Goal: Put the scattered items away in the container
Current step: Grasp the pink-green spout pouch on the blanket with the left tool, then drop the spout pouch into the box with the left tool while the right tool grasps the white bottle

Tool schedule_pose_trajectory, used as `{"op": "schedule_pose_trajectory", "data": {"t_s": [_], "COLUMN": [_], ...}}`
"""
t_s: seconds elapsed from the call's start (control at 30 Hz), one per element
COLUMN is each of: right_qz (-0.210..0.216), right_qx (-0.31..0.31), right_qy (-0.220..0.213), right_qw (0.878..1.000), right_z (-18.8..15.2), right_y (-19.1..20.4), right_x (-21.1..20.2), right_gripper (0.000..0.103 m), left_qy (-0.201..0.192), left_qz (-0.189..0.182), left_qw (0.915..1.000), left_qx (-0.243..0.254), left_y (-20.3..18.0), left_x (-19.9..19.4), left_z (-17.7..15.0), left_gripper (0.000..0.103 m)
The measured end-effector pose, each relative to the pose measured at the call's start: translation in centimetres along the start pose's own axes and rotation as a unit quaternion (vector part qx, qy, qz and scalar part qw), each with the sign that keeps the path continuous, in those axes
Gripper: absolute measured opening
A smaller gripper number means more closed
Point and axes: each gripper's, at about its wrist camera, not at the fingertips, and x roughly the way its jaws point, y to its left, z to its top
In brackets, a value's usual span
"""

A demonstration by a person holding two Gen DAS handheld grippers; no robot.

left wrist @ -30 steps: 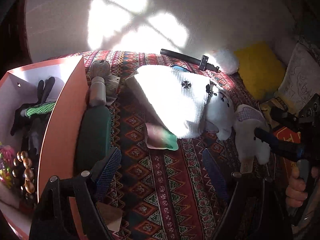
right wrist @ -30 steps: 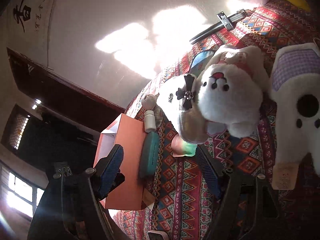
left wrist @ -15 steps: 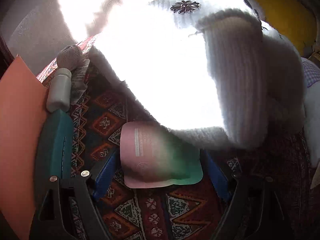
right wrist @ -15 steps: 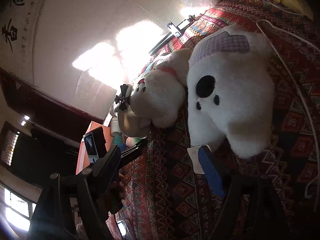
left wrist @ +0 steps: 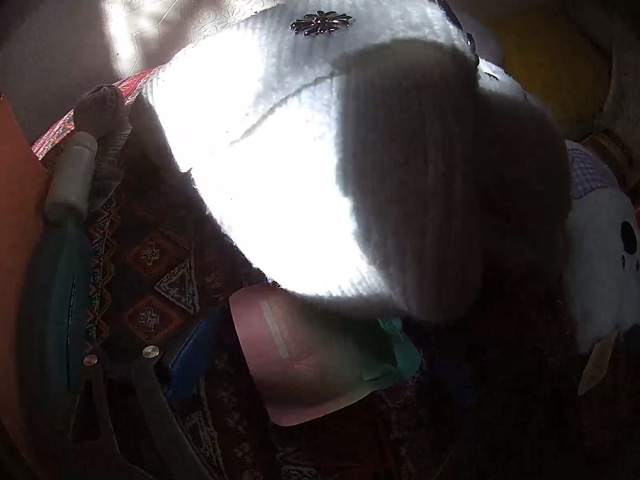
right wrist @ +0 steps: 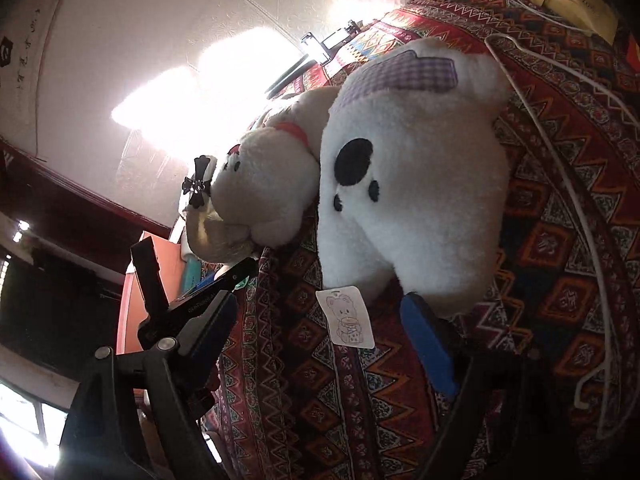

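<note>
Left wrist view: left gripper point(left wrist: 320, 356) angled down over a red patterned blanket point(left wrist: 160, 264), jaws spread wide and opening, pink-and-green pouch point(left wrist: 316, 356) lying flat between the blue pads, not pressed by them. White knit hat point(left wrist: 280, 168) with a dark metal flower, half in bright sun, draped over the far edge of the pouch. Along the left edge of the blanket, an orange box wall point(left wrist: 16, 208), a teal case point(left wrist: 52, 304) just beside it, a small white bottle point(left wrist: 74, 176) and a ball of twine point(left wrist: 102, 104) farther back. Right wrist view: right gripper point(right wrist: 328, 340) also spread and opening, nothing clamped; blue right pad point(right wrist: 428, 344) just beside the lower edge of a white plush dog point(right wrist: 412, 184) with a purple checked ear, its paper tag point(right wrist: 348, 316) lying between the jaws. Cream plush bear point(right wrist: 260, 196) touching the dog's left side. White cord point(right wrist: 576, 184) looping across the blanket at right. Orange box visible beyond the left gripper.
</note>
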Motion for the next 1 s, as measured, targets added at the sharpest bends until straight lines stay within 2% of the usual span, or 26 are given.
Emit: {"op": "schedule_pose_trajectory", "data": {"t_s": [0.1,0.17,0.3,0.4,0.5,0.63,0.7,0.8,0.87,0.93,1.0], "right_qz": [0.008,0.011,0.024,0.027,0.033,0.044,0.059,0.107,0.135,0.151,0.164], "right_qx": [0.006,0.011,0.029,0.029,0.021,-0.006,-0.019,-0.015,-0.007,-0.004,-0.011], "right_qy": [0.009,0.02,0.029,0.025,0.021,0.022,0.034,0.073,0.111,0.152,0.178], "right_qw": [1.0,1.0,0.999,0.999,0.999,0.999,0.998,0.991,0.985,0.977,0.97], "right_z": [0.2,0.2,0.5,0.5,0.3,-0.7,-1.6,-3.1,-4.5,-5.8,-6.7], "right_y": [-0.2,-0.4,-1.1,-1.1,-0.3,1.6,2.8,4.7,6.2,8.2,10.6], "right_x": [0.7,1.4,1.9,1.7,1.5,1.6,2.0,3.9,6.1,8.8,11.2], "right_gripper": [0.084,0.084,0.084,0.084,0.084,0.084,0.084,0.084,0.084,0.08,0.077], "left_qy": [-0.004,0.004,0.004,0.013,0.025,0.021,-0.009,-0.073,-0.114,-0.152,-0.184], "left_qz": [0.01,0.029,0.055,0.05,0.03,-0.017,-0.037,-0.053,-0.072,-0.084,-0.08], "left_qw": [0.9999,0.9993,0.9973,0.9974,0.998,0.9941,0.9913,0.9866,0.9775,0.966,0.9547], "left_qx": [-0.01,-0.025,-0.05,-0.049,-0.049,-0.105,-0.126,-0.136,-0.163,-0.192,-0.219], "left_y": [-0.4,-0.7,-1.4,-1.9,-1.9,0.9,2.3,4.0,5.9,9.7,13.9], "left_x": [0.2,0.7,-0.5,-2.4,-5.0,-9.8,-13.3,-19.2,-22.3,-24.6,-25.5], "left_z": [1.0,1.1,-0.5,-3.1,-6.0,-8.3,-8.4,-7.9,-6.2,-4.6,-3.9], "left_gripper": [0.098,0.098,0.092,0.092,0.091,0.091,0.091,0.091,0.091,0.091,0.091]}}
